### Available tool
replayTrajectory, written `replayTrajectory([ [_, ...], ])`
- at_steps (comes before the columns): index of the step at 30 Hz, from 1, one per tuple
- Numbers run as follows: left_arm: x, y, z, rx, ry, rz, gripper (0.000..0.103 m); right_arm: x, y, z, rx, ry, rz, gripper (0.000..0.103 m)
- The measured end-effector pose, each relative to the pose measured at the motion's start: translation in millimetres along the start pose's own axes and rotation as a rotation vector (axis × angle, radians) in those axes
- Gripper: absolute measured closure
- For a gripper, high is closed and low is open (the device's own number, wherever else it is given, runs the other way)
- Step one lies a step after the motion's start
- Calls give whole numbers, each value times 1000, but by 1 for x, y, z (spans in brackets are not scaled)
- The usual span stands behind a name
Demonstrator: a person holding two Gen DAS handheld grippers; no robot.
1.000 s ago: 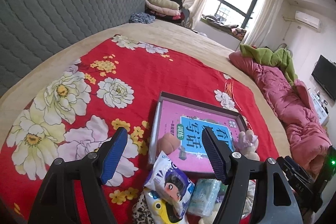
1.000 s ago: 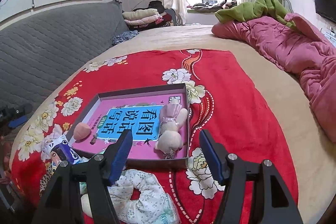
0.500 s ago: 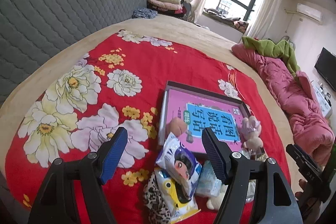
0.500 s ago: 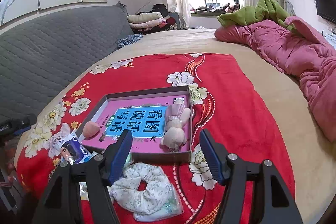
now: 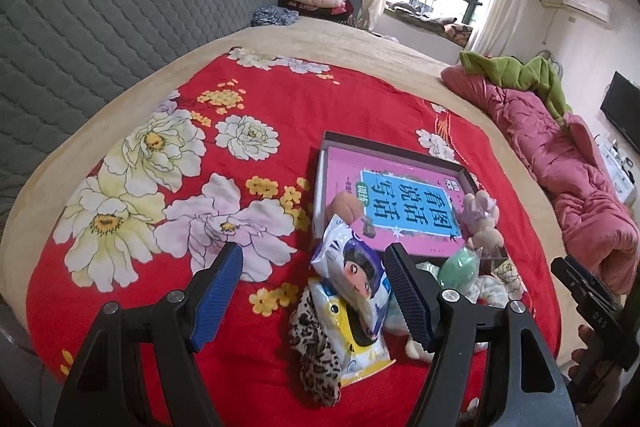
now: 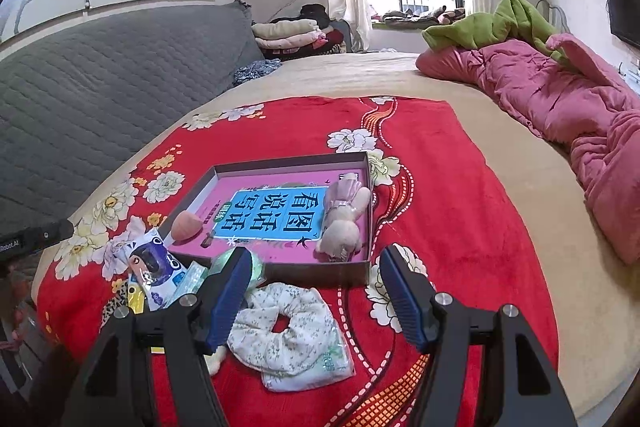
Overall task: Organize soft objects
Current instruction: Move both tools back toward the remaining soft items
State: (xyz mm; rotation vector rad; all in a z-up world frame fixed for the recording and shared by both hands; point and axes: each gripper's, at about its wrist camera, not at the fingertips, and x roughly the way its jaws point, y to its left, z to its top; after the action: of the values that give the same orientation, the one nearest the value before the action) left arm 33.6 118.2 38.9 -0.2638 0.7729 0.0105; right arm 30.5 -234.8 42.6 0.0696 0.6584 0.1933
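Note:
A shallow box (image 6: 362, 163) with a pink book inside lies on the red floral blanket (image 6: 440, 207). In it lie a plush bunny (image 6: 344, 215) and a peach sponge (image 6: 185, 225). In front of the box lie a floral scrunchie (image 6: 288, 331), a green sponge (image 6: 256, 267), a cartoon tissue pack (image 5: 352, 267), a yellow pack (image 5: 352, 339) and a leopard scrunchie (image 5: 316, 355). My left gripper (image 5: 312, 291) is open and empty above the packs. My right gripper (image 6: 312, 299) is open and empty above the floral scrunchie.
A grey quilted headboard (image 5: 100, 7) runs along the left. A pink quilt (image 6: 560, 107) with a green blanket (image 6: 496, 23) lies at the right. Folded clothes (image 6: 288, 31) are stacked at the far end by the window.
Both grippers have pulled back and risen from the box, so more of the blanket and the pile of packs shows. A green sponge now shows by the box. Both stay open.

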Motion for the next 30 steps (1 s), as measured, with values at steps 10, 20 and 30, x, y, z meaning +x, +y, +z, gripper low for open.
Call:
replayTrajectory([
  [10,2,4,-13,6,50,12,28,-4,-1,-11,6,31,23,37],
  [20,12,8,-28,-7,114,11,28,-6,-1,-25,-3,74,32,37],
  [30,19,4,-36,6,146,8,28,4,11,-43,-46,142,42,37],
])
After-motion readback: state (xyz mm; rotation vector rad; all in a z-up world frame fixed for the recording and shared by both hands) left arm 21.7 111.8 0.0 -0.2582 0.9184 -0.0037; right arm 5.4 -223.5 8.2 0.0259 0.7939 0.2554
